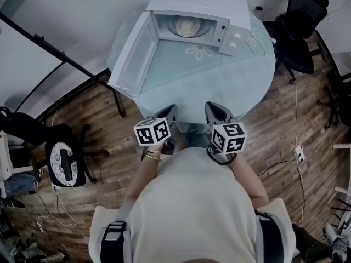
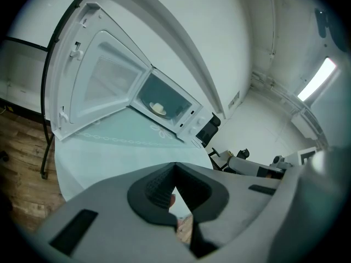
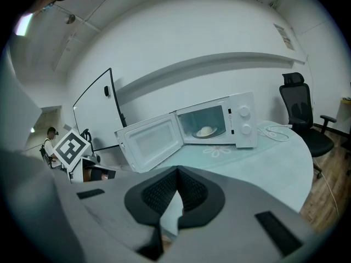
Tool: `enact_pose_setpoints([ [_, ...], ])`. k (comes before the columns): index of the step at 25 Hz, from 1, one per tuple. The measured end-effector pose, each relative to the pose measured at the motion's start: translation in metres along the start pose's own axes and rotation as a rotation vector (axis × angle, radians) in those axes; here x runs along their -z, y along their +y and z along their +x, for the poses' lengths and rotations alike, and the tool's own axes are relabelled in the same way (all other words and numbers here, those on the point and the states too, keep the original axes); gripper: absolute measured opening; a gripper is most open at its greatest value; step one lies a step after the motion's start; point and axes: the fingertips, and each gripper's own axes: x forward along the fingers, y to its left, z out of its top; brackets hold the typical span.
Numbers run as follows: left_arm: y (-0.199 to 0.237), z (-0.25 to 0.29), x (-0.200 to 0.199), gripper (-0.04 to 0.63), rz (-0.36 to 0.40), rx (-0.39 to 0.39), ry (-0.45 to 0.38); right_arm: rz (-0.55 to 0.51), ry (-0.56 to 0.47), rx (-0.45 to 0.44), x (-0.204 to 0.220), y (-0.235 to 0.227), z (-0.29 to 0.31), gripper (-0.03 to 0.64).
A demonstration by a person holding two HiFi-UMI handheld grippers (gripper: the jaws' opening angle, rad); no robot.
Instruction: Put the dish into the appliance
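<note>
Two tools hover side by side over the near edge of the round surface, just in front of the person's body. The left tool and the right tool each have their jaws pressed together with nothing between them, as both gripper views show. The dish, a pale plate with something light mounded on it, sits inside the microwave at the far side of the surface, so the placing itself looks done. The door hangs wide open, swung out to the left and toward the near side, leaving the cavity exposed. Both tools are well apart from the microwave and point toward it at a downward slant, a resting pose that suits empty hands. What seems left is shutting the door. The left tool is nearer its free edge, and a closed tool would serve well to push it.
</note>
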Motion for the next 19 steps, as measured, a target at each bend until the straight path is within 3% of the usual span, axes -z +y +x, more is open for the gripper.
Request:
enact_pose_setpoints([
  [19, -0.0065, 0.0071, 0.0022, 0.008, -0.039, 0.011, 0.003, 0.001, 0.003, -0.019, 0.0003, -0.0044, -0.0042, 0.005],
])
